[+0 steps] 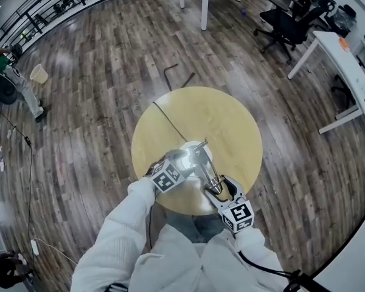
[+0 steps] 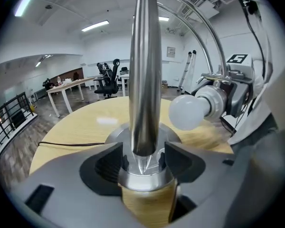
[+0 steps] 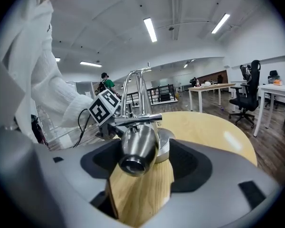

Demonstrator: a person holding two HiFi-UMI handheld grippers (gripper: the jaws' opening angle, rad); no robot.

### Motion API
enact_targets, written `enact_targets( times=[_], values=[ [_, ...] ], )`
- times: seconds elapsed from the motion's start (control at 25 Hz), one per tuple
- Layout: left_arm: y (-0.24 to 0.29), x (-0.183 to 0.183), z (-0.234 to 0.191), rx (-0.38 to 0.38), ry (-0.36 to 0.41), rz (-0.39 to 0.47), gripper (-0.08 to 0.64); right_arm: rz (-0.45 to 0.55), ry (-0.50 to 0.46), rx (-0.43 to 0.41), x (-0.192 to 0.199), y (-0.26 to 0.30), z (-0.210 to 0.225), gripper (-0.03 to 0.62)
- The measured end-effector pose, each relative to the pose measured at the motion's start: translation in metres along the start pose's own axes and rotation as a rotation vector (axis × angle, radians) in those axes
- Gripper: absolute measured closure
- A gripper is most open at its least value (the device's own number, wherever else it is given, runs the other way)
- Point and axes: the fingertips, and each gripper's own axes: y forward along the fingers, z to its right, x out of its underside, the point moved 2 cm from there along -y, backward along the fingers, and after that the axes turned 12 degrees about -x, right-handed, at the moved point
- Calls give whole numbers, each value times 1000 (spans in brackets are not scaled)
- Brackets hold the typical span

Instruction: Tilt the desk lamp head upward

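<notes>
A chrome desk lamp (image 1: 198, 157) stands at the near edge of the round wooden table (image 1: 225, 117). My left gripper (image 2: 143, 163) is open around the foot of the lamp's upright post (image 2: 145, 80), with small gaps at both pads. The white bulb (image 2: 190, 112) points left, level with the table. My right gripper (image 3: 142, 160) is open too. The chrome rear cone of the lamp head (image 3: 138, 148) lies between its jaws, with room on each side. In the head view both grippers, left (image 1: 182, 162) and right (image 1: 222, 190), sit close together at the lamp.
The lamp's dark cord (image 1: 170, 123) runs across the table to its far left rim. On the wood floor lie a black bent bar (image 1: 170, 75), a black office chair (image 1: 289, 23) and white desks (image 1: 347, 59). A person (image 1: 6, 78) stands far left.
</notes>
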Motion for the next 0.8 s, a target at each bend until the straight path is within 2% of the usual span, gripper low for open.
enact_targets(
  times=[0.12,0.24,0.8],
  values=[
    [5,1,3,45,-4,-22,288,15,22,-12,0,0,-2,267],
    [5,0,1,74,-7,-30,287,13,25,-18,-3,0,-6,321],
    [8,-3,5,61,-12,-39,285,-32,65,23,-19,-35,-16,328]
  ],
)
